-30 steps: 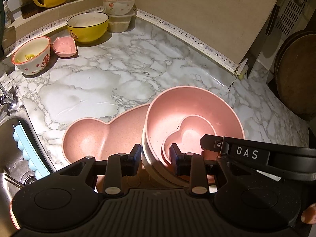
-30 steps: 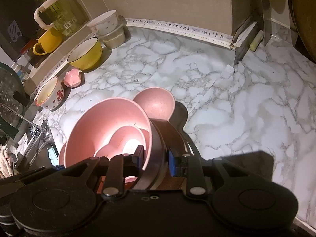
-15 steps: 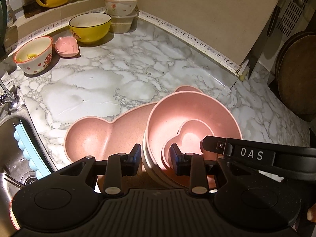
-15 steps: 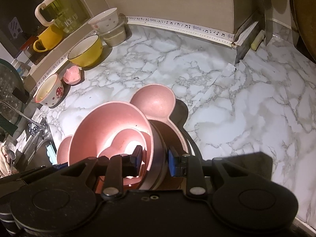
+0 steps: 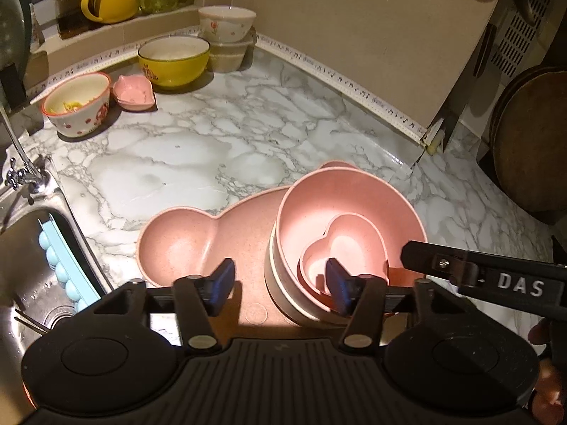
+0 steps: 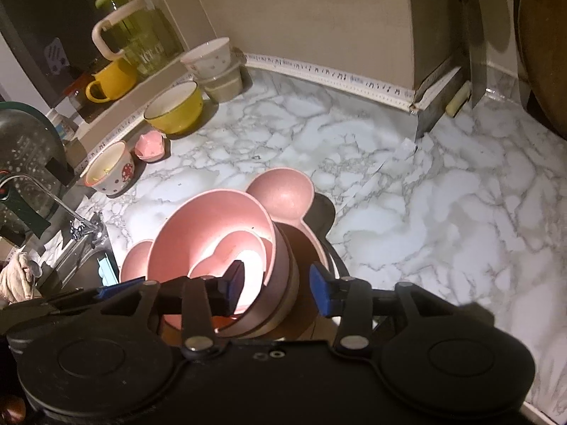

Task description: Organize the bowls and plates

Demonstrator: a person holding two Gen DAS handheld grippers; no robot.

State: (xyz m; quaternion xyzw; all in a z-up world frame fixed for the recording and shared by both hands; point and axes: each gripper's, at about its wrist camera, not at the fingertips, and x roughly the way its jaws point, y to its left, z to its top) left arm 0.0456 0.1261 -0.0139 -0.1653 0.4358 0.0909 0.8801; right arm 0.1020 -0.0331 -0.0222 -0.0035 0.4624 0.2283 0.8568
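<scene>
On the marble counter [image 5: 184, 148], both the left gripper [image 5: 280, 283] and right gripper [image 6: 276, 283] have just spread their jaws off the pink bowl stack [image 5: 351, 212], leaving it resting on the bear-shaped plate [image 5: 198, 244], so this placement looks finished.

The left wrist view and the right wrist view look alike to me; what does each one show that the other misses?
Only the left wrist view shows the sink basin with a blue rack in it, and the left gripper, open.

Only the right wrist view shows the green pitcher whole, a knife blade leaning on the wall, and the right gripper, open astride the pink bowl's rim.

Both show the pink bowl holding a heart-shaped dish on the pink plate, plus the yellow bowl.
</scene>
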